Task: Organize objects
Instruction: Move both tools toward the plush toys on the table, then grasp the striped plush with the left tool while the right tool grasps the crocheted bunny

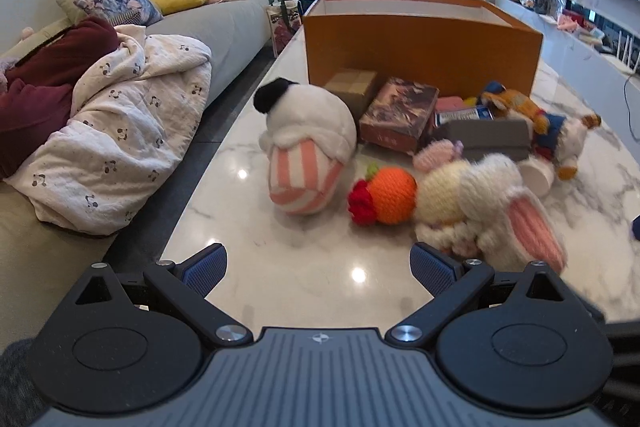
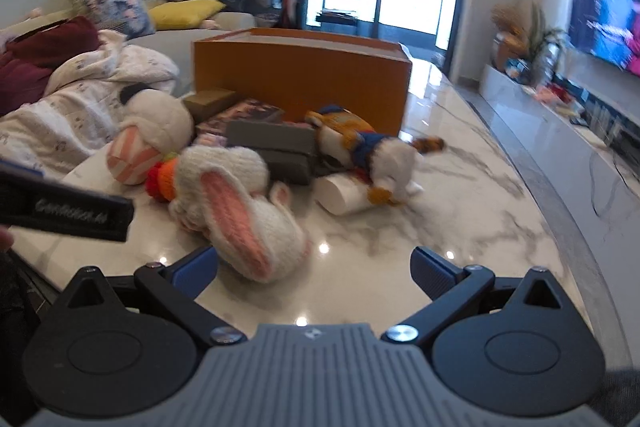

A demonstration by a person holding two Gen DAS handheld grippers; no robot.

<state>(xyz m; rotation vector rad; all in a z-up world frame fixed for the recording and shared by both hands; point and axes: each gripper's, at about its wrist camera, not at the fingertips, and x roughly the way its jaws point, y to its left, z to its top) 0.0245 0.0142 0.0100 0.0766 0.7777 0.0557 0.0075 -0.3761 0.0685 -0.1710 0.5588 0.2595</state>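
Observation:
An open orange box (image 1: 420, 43) stands at the back of the marble table (image 1: 280, 275). In front of it lie a cupcake plush (image 1: 308, 151), a knitted carrot (image 1: 388, 197), a knitted bunny (image 1: 480, 211), a duck plush (image 1: 544, 131), a brown book box (image 1: 400, 113), a grey case (image 1: 488, 137) and a small cardboard box (image 1: 352, 87). My left gripper (image 1: 318, 273) is open and empty, short of the carrot. My right gripper (image 2: 314, 273) is open and empty, its left finger beside the bunny's ear (image 2: 248, 223). The orange box (image 2: 300, 75) and the duck (image 2: 376, 151) also show there.
A sofa (image 1: 224, 23) with a quilt (image 1: 120, 131) and cushions runs along the table's left side. A TV stand (image 1: 580, 39) with plants runs along the right. A white cup (image 2: 344, 193) lies under the duck. The left gripper's body (image 2: 64, 207) shows at the right wrist view's left edge.

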